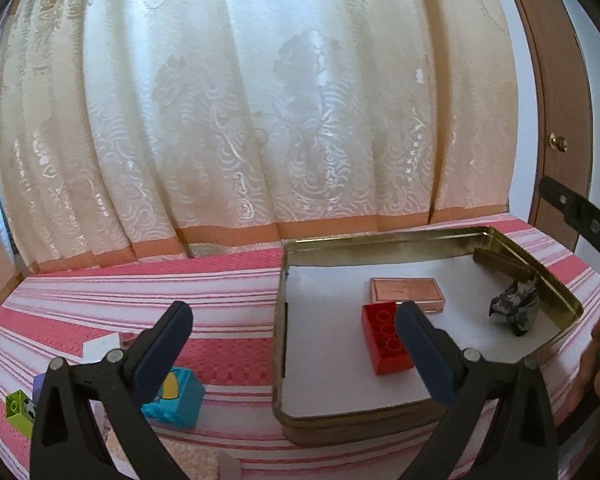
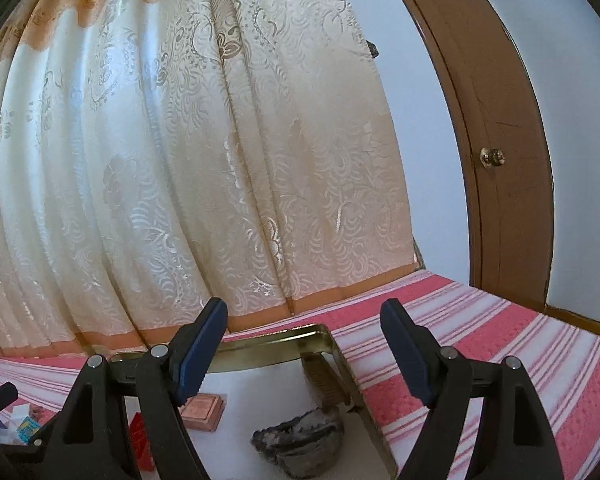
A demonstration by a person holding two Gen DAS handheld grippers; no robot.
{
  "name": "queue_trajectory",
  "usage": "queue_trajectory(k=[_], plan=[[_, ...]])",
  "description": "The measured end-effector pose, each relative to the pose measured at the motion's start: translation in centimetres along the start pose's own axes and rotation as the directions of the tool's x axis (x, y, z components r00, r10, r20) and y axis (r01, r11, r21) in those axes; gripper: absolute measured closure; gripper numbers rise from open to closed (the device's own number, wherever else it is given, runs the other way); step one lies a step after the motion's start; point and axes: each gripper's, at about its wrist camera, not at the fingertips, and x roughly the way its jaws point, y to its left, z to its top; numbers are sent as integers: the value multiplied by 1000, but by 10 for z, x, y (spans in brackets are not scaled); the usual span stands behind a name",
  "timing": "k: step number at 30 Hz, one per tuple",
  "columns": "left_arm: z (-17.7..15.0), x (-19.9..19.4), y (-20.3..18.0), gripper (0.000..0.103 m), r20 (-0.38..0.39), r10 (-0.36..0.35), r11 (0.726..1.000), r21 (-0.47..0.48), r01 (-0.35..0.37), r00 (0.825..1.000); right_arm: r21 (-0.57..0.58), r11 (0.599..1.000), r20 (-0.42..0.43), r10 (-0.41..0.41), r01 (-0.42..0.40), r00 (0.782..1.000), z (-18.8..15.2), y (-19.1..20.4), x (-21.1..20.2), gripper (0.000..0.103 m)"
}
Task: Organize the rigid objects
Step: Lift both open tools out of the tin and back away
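blue block waits left of the tin

both grippers gape, holding nothing. the left gripper [image 1: 294,316] is nearer the blue block [image 1: 178,400], low by its left finger on the striped cloth [image 1: 228,292], outside the tin [image 1: 380,242]. the right gripper [image 2: 302,312] hovers over the tin's far corner.

Place: a room in a home.
Curtain [image 1: 260,120]: cream patterned drape with an orange hem hung as the backdrop.
Door [image 2: 504,184]: brown wood with a brass knob, right of the curtain.
Cloth [image 1: 180,288]: pink-and-white striped cover spread below the curtain.
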Motion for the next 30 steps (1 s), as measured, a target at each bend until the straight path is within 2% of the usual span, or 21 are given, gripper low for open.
queue_trajectory(k=[8,11,16,22,26,30], plan=[[-3,-8,7,0,19,8,1000,0,-8,1000,1,1000,34,-15,15,999,-10,18,-27,22],[-5,-16,11,0,39,8,1000,23,-9,999,-10,1000,39,8,-7,999,-15,29,-37,22],[-10,-27,31,0,59,34,999,39,-36,998,-93,994,68,58,-51,996,-20,54,-52,19],[-15,-29,69,0,22,66,998,-9,-66,998,-101,985,19,145,-143,989,-32,88,-62,19],[-21,-31,90,0,1,97,995,-21,-97,995,-116,970,-16,211,-212,977,-40,113,-67,19],[-27,-28,115,0,-67,88,992,-81,-93,994,-164,948,-51,269,-274,962,-47,135,-72,19]])
